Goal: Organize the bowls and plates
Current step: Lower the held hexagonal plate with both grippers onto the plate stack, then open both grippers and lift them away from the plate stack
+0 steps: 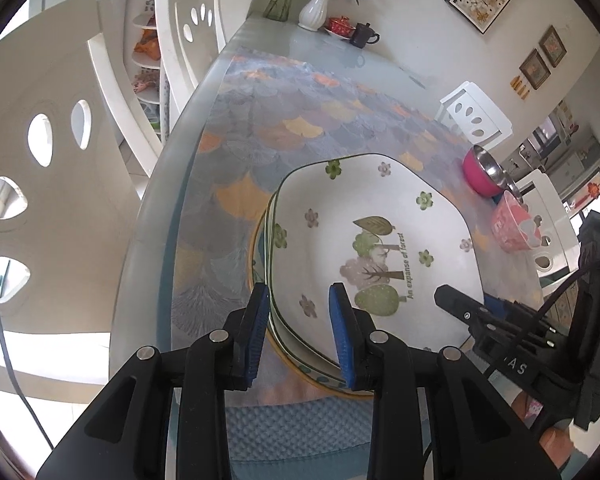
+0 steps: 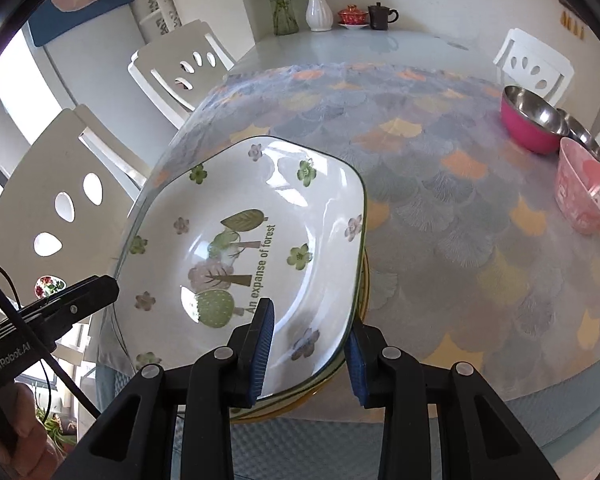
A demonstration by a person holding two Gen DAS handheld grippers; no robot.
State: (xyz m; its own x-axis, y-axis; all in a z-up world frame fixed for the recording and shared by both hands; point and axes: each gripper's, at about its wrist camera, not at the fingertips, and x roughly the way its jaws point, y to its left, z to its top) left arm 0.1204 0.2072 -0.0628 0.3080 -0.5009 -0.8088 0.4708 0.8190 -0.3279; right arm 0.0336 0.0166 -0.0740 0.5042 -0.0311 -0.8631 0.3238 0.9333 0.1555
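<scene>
A white plate with trees and flowers (image 1: 364, 248) tops a stack of plates at the table's near edge; it also shows in the right wrist view (image 2: 244, 248). A yellow-rimmed plate (image 1: 312, 378) lies at the bottom of the stack. My left gripper (image 1: 298, 334) is open, its jaws straddling the stack's left rim. My right gripper (image 2: 310, 350) is open, its jaws straddling the right rim of the stack. A pink metal bowl (image 2: 532, 120) and a pink patterned bowl (image 2: 584, 192) stand at the table's right side.
The table (image 2: 440, 216) has a scallop-patterned cloth under glass. A white vase (image 2: 319, 12), a red teacup (image 2: 352, 16) and a dark teapot (image 2: 382, 16) stand at the far end. White chairs (image 2: 60, 184) stand around the table.
</scene>
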